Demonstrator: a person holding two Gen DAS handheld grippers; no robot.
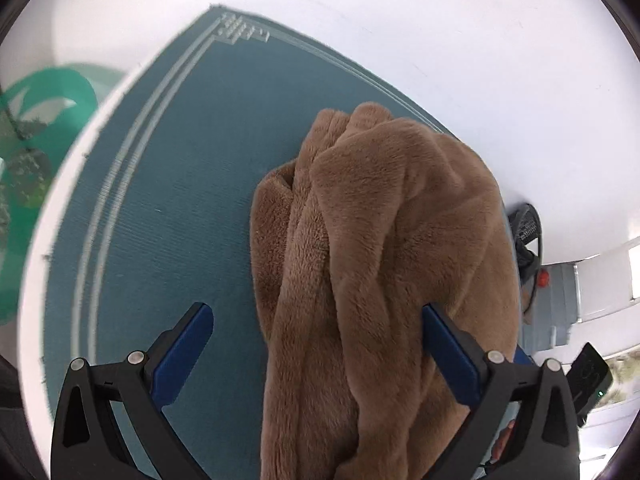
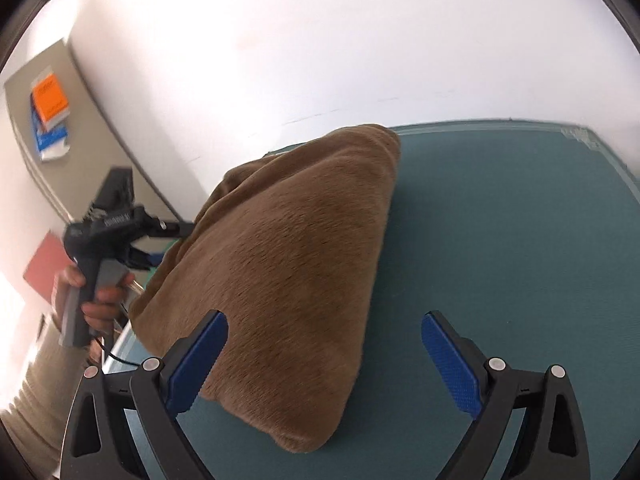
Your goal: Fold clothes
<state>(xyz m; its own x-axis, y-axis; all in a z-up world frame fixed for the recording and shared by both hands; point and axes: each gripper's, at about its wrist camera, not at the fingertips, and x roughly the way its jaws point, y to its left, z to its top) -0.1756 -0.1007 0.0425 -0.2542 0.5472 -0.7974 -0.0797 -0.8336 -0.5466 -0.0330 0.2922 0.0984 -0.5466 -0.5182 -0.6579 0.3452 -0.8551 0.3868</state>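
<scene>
Two claws are working over one brown fleece. The right claw (image 2: 324,344) is standing with its blue pads wide apart, clamping nothing; the fleece (image 2: 288,264) is lying folded between and ahead of its fingers, its near corner reaching down between them, and the left pad (image 2: 200,364) is sitting against or just over the fleece's edge while the right pad is hanging clear over the mat (image 2: 500,240). Beyond the fleece, to the claw's left, a hand (image 2: 100,296) is gripping the handle of the other tool, with a ribbed sleeve (image 2: 44,364) below it. Further left, a grey cabinet (image 2: 28,92) is carrying an orange book (image 2: 50,100) on a blue one.

The left claw (image 1: 316,352) is also standing wide apart. The fleece (image 1: 380,240) is bunching in thick rolls between its fingers and running on ahead; the right pad (image 1: 452,356) is touching the pile's side, the left pad is well clear over the teal mat (image 1: 180,200). Whether that touch amounts to any hold cannot be told. Left of this claw, past the mat's pale border and the white table (image 1: 480,40), something green (image 1: 52,96) is showing.
</scene>
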